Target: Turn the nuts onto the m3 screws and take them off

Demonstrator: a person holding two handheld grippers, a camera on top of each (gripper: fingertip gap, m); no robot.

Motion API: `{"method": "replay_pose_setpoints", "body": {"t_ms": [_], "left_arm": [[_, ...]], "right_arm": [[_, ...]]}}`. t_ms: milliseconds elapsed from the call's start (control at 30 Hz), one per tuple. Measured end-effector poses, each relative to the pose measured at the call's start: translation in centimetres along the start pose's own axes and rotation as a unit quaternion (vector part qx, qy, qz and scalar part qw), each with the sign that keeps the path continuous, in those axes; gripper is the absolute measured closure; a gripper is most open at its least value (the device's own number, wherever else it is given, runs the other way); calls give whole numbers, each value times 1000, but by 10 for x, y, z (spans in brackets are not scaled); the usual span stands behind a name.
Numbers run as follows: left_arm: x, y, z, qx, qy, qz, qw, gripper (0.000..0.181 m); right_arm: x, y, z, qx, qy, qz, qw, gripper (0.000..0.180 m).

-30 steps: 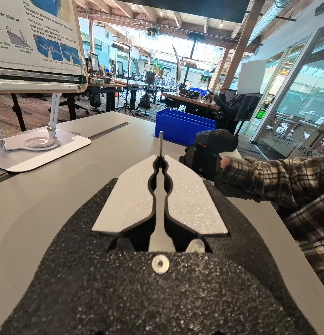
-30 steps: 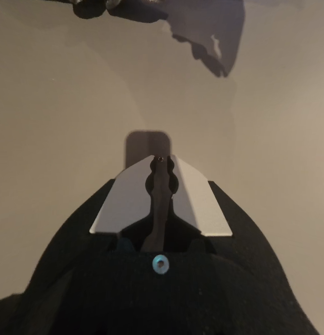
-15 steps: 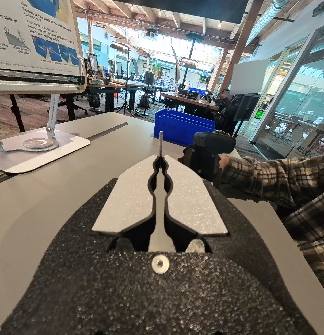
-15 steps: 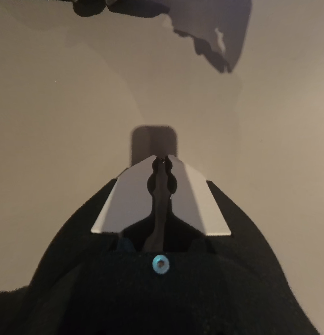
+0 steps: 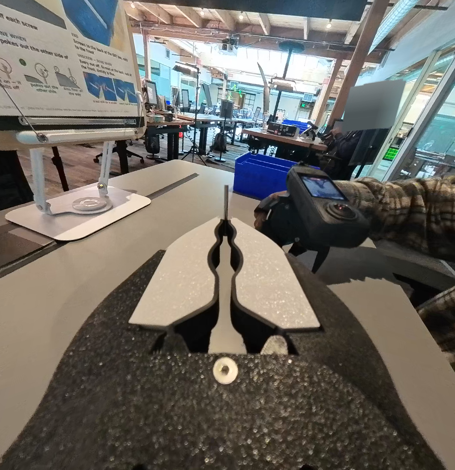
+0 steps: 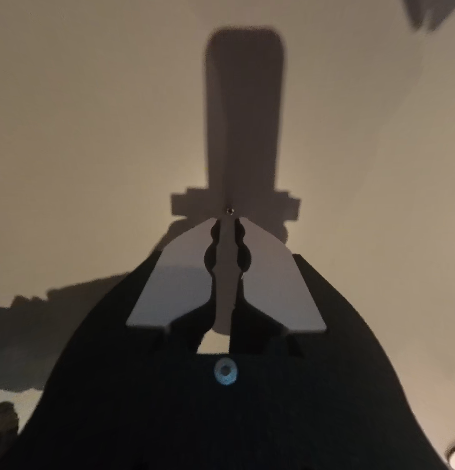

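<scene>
In the left wrist view my left gripper [image 5: 225, 221] is shut on a thin m3 screw [image 5: 225, 202] that stands straight up out of the fingertips above the grey table [image 5: 68, 279]. My right gripper [image 5: 307, 244], with a black camera on it and held by a hand in a plaid sleeve, hovers just to the right of the screw. In the right wrist view my right gripper [image 6: 227, 218] points down at the table and holds a small dark nut [image 6: 229, 210] at its very tips. Its long shadow falls on the table.
A white document stand [image 5: 78, 213] with an instruction sheet stands at the back left of the table. A blue bin [image 5: 259, 175] sits at the far edge behind the screw. The person's plaid sleeve [image 5: 412, 211] reaches in from the right. One gripper's finger ends stand about 20 cm off the other's.
The right gripper has risen off the table with the nut and come closer to the screw, and its shadow has grown longer. The left gripper stays shut on the screw and has shifted slightly.
</scene>
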State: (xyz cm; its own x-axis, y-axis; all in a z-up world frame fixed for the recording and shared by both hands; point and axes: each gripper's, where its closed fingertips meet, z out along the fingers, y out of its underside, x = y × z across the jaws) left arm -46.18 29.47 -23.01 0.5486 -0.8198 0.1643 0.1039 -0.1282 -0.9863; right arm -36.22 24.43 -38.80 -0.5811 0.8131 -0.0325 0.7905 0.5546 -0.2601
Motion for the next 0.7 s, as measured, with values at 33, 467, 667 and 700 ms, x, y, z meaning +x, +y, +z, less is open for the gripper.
{"method": "replay_pose_setpoints", "body": {"t_ms": [33, 467, 667, 700], "left_arm": [[0, -1, 0, 0, -1, 1, 1000, 179], [1, -4, -2, 6, -1, 3, 1000, 179], [1, -3, -1, 4, 0, 4, 1000, 179], [1, -3, -1, 4, 0, 3, 1000, 179]], "right_arm": [[0, -1, 1, -2, -4, -1, 1000, 168], [0, -5, 8, -31, -14, -19, 999, 171], [1, -4, 8, -39, -10, -26, 999, 174], [1, -4, 8, -38, -10, -25, 999, 174]]}}
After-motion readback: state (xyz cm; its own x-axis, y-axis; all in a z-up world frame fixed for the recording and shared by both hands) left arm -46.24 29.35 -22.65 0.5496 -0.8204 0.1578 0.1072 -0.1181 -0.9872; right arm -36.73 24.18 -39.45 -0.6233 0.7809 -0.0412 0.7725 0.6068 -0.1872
